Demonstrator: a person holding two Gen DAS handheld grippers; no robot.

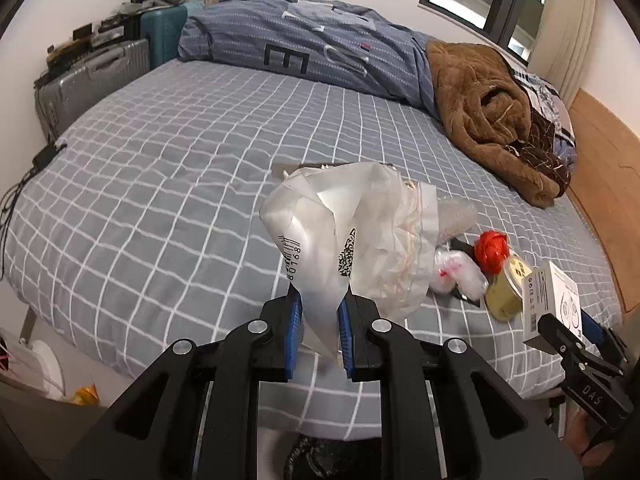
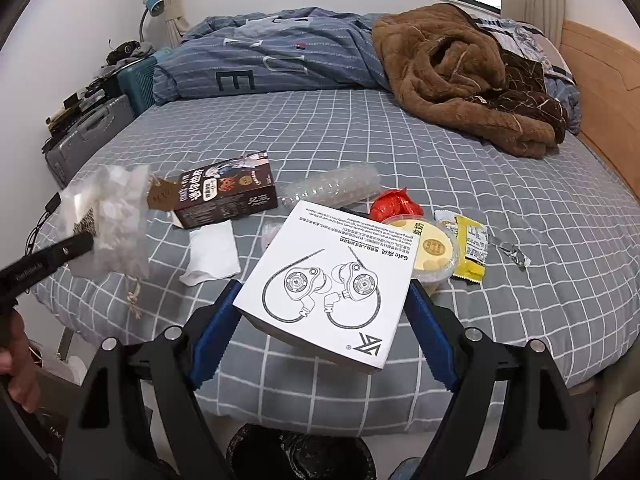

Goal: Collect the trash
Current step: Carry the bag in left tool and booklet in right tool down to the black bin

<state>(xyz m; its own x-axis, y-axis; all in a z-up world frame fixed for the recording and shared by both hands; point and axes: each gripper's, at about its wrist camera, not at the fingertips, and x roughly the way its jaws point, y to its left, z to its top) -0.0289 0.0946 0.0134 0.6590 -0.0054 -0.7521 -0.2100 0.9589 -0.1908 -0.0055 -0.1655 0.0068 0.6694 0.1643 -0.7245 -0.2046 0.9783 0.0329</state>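
Note:
My left gripper (image 1: 320,312) is shut on a crumpled white plastic bag (image 1: 352,232) with a barcode, held above the bed's near edge; it also shows in the right wrist view (image 2: 108,220). My right gripper (image 2: 324,316) is shut on a white earphone box (image 2: 328,276), also seen at the right in the left wrist view (image 1: 552,300). On the grey checked bed (image 2: 480,184) lie a dark snack box (image 2: 224,196), a white tissue (image 2: 212,256), bubble wrap (image 2: 332,188), a red wrapper (image 2: 394,204), a yellow lidded cup (image 2: 434,248) and a yellow packet (image 2: 472,248).
A black-lined trash bin (image 2: 300,456) sits below the bed edge between my fingers. A brown blanket (image 2: 460,72) and blue duvet (image 2: 280,56) lie at the far side. Suitcases (image 1: 100,76) stand left; a wooden headboard (image 2: 600,64) is right.

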